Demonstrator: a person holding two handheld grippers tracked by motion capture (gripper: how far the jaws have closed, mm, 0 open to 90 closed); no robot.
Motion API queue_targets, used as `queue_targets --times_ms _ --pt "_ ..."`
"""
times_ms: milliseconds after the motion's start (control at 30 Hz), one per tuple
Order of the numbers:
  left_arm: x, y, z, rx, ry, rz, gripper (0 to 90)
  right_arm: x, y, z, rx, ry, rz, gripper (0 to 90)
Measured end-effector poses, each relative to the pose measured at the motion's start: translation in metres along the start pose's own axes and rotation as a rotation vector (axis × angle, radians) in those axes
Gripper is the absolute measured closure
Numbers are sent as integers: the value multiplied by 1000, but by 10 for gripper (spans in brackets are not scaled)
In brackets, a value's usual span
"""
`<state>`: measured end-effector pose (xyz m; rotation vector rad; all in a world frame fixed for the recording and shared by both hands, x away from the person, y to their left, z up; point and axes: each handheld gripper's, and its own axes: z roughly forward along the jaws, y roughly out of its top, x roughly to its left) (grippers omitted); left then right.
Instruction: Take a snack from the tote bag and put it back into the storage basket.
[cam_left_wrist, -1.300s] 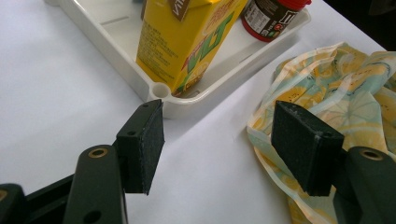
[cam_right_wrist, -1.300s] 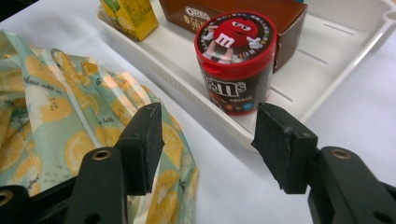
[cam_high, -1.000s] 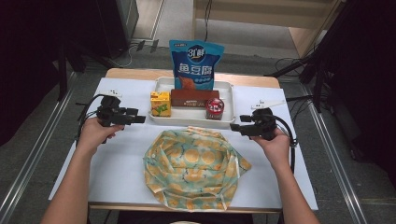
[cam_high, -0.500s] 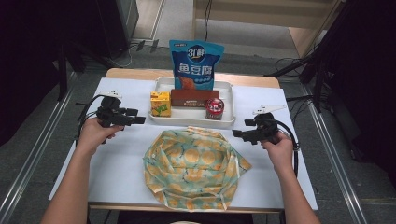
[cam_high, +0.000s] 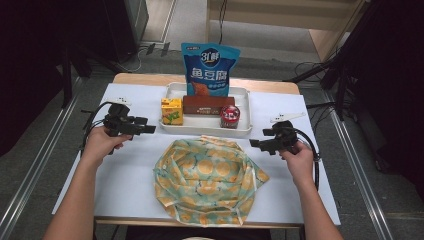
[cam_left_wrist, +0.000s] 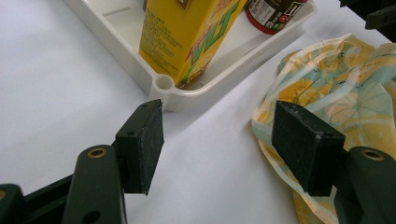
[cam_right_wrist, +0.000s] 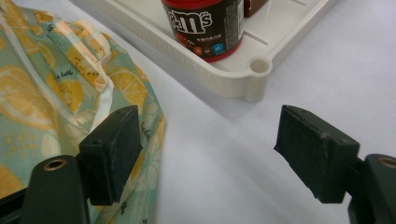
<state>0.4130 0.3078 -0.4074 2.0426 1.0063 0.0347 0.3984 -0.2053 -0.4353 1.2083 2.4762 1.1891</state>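
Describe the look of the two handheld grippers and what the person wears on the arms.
Both the left gripper and the right gripper are black, each with two arms ending in flat rectangular black pads with a rough face. Brass-coloured rivets sit in the jaw arms. A black cable loops from each, and a light plate tops each body. The forearms are bare, with no sleeves.

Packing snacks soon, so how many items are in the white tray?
4: yellow drink carton at left, brown box in the middle, red-lidded candy jar at right, blue pouch standing behind. Smaller ones may be hidden.
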Motion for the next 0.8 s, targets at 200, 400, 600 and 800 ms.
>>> queue_targets --times_ms 200,400,600,800 --pt "0 0 1 4 4 -3 346 3 0 2 13 1 -10 231" --pt "-1 0 2 13 8 -1 346 3 0 3 16 2 -10 231" --pt "-1 -1 3 19 7 -1 344 3 0 3 19 2 -13 231" --pt "0 -1 4 27 9 -1 344 3 0 4 25 2 -14 230"
